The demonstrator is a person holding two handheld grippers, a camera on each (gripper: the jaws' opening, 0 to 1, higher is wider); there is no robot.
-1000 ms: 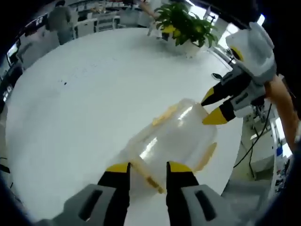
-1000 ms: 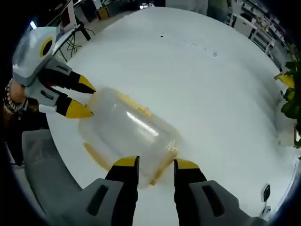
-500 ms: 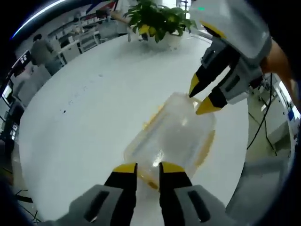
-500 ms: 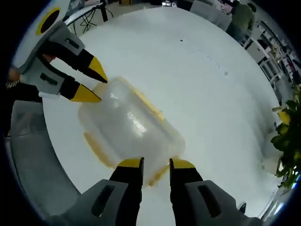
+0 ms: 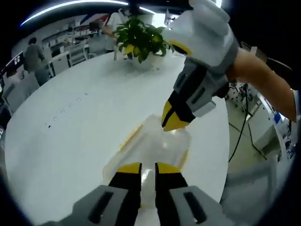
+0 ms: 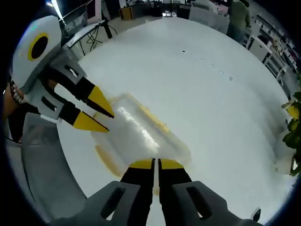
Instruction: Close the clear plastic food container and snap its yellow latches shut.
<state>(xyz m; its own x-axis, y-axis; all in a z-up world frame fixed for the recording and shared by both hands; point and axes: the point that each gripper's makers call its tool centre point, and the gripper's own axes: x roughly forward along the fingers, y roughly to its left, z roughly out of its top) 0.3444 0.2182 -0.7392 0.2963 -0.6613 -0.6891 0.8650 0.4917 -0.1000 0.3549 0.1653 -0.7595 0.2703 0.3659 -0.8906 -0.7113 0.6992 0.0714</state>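
The clear plastic food container [image 5: 151,143] [image 6: 141,134] lies on the white round table [image 5: 70,117] [image 6: 197,70] with its lid on. Yellow latches [image 5: 130,136] [image 6: 153,117] run along its sides, and one yellow flap [image 6: 107,160] is splayed out on the table. My left gripper [image 5: 148,169] [image 6: 95,115] is at one end of the container, its jaws a narrow gap apart with only the clear lid behind them. My right gripper [image 6: 155,164] [image 5: 173,121] is shut, tips together, pressing on the opposite end.
A potted plant [image 5: 141,40] [image 6: 294,117] stands at the far side of the table. A grey chair [image 6: 42,179] [image 5: 249,188] sits at the table's near edge. People [image 5: 33,52] [image 6: 240,14] and desks are in the background. A forearm [image 5: 263,80] holds the right gripper.
Both grippers have narrowed their jaws, the right one fully. Both have come down closer onto the container's ends, and the views have tilted with the hands.
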